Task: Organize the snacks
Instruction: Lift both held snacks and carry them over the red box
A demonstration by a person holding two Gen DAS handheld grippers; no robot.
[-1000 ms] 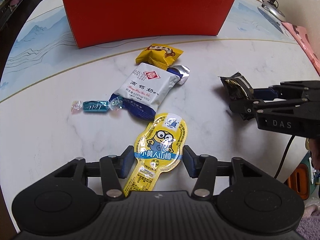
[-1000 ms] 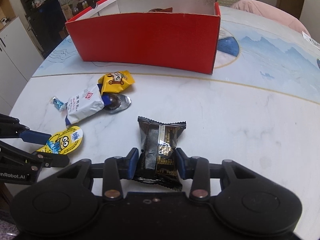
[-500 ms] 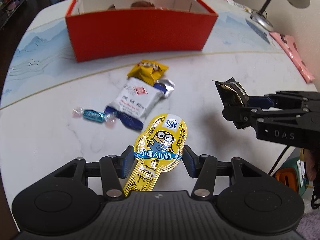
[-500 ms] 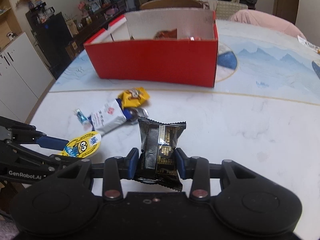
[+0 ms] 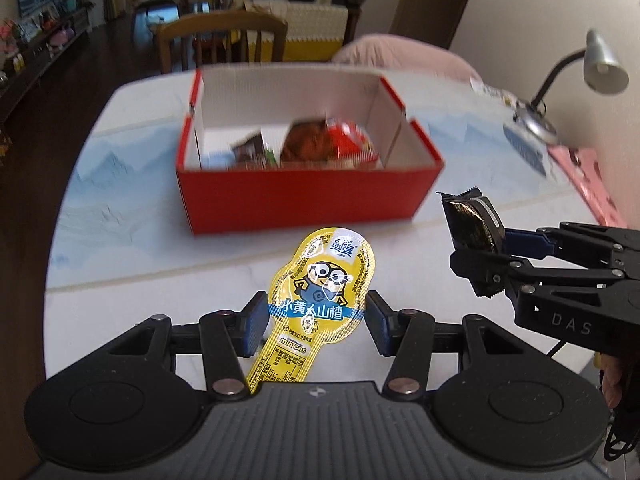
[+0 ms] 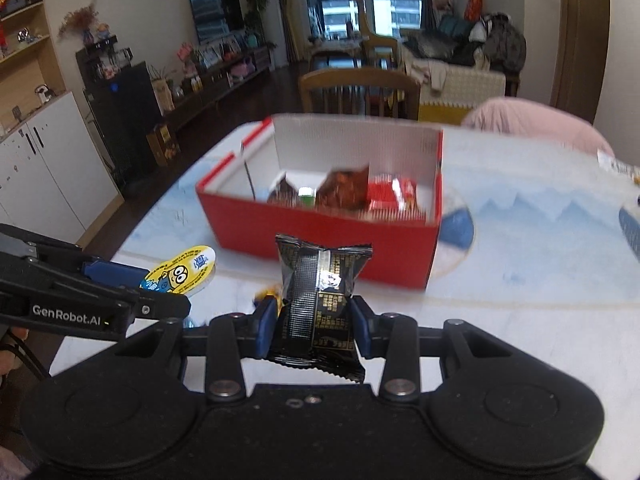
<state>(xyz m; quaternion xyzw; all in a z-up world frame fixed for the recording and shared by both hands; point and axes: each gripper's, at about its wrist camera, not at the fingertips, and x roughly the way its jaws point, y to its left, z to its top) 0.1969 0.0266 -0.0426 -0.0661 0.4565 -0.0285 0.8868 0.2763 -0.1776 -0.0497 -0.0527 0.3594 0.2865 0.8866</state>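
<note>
My left gripper (image 5: 314, 322) is shut on a yellow spoon-shaped Minions snack pack (image 5: 320, 284), held above the table. In the right wrist view that same yellow pack (image 6: 180, 270) shows at the left. My right gripper (image 6: 312, 324) is shut on a black foil snack packet (image 6: 320, 300); from the left wrist view this black packet (image 5: 472, 220) hangs at the right. Ahead of both stands an open red box (image 5: 304, 196) with a white inside, holding several snacks (image 5: 320, 144). The same red box (image 6: 320, 232) fills the middle of the right wrist view.
A marble table (image 5: 120, 272) with a blue mountain pattern carries the box. A desk lamp (image 5: 592, 68) stands at its far right, a pink item (image 5: 588, 184) beside it. A wooden chair (image 5: 220, 40) sits behind the table. A yellow wrapper (image 6: 269, 293) peeks out behind my right finger.
Both grippers have risen with their snacks and tilted up, so the box's inside now shows. The loose snacks on the table have dropped out of the left wrist view.
</note>
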